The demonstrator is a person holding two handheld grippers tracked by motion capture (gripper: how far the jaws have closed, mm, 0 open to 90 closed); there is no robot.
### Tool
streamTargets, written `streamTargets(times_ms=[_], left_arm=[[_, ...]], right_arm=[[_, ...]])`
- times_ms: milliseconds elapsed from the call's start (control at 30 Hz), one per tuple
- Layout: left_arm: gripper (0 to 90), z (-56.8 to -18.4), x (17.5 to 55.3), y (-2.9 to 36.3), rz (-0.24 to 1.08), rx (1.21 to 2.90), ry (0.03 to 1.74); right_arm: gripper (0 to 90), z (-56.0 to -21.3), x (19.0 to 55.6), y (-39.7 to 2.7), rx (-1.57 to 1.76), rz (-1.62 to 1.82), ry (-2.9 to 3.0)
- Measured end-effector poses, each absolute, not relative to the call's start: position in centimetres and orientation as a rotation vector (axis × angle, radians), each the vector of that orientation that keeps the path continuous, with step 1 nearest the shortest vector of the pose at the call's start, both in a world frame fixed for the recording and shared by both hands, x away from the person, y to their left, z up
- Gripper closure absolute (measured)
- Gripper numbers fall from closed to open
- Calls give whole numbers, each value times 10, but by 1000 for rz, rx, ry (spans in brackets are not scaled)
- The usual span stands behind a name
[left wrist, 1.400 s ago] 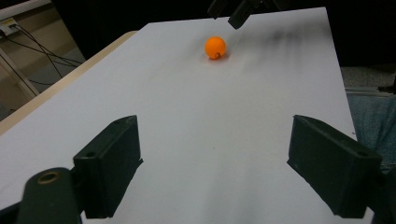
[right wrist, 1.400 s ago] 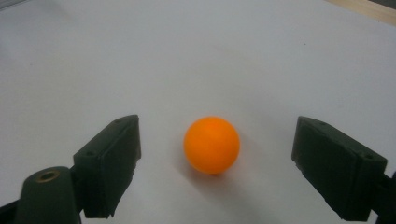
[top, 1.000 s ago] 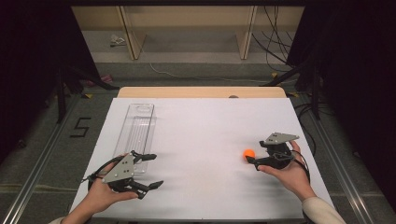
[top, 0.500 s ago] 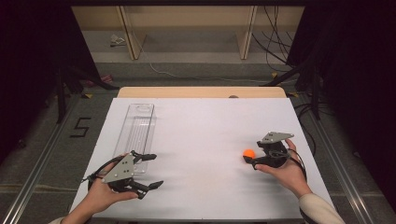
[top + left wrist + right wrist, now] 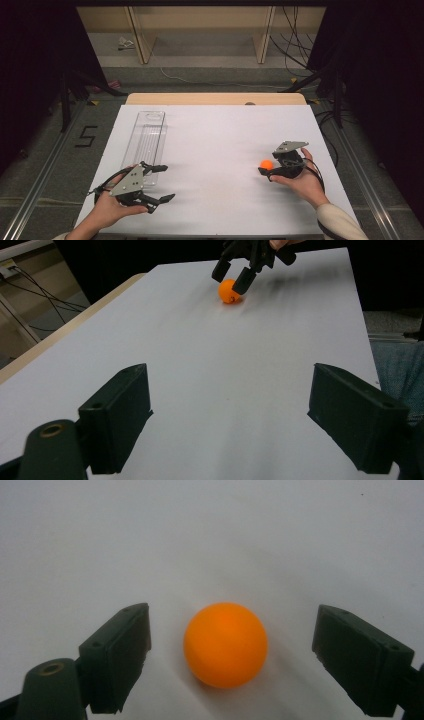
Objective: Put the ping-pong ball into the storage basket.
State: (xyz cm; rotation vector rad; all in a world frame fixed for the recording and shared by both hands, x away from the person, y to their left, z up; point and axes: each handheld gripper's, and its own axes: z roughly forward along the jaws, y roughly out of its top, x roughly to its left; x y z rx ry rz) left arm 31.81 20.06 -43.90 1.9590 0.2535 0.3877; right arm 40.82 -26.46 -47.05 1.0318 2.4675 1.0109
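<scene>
a lab or test rig, not a home: a bare white table (image 5: 215, 150) stands in a dark curtained bay, with metal rails (image 5: 45, 170) on the grey floor, a taped number 5 (image 5: 86, 136) beside them, loose cables (image 5: 295, 40) and plain wooden frames (image 5: 137, 35) behind.

Bright, evenly lit white table (image 5: 215, 150) against dark surroundings; soft shadows, slight blur.
</scene>
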Motion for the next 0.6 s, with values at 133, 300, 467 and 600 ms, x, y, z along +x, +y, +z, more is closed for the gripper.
streamTargets(times_ms=[133,300,467,600], left_arm=[[166,-439,318,201,388,1958,254],[166,-439,318,201,387,1959,254],[166,-439,318,201,387,1959,253],[166,-439,318,201,387,1959,253]], right_arm=[[171,-473,410,-264,1039,999,2476],[180,-475,412,-262,1039,986,2484],[194,-477,413,-260,1036,975,2495],[231,-479,414,-260,1038,973,2502]])
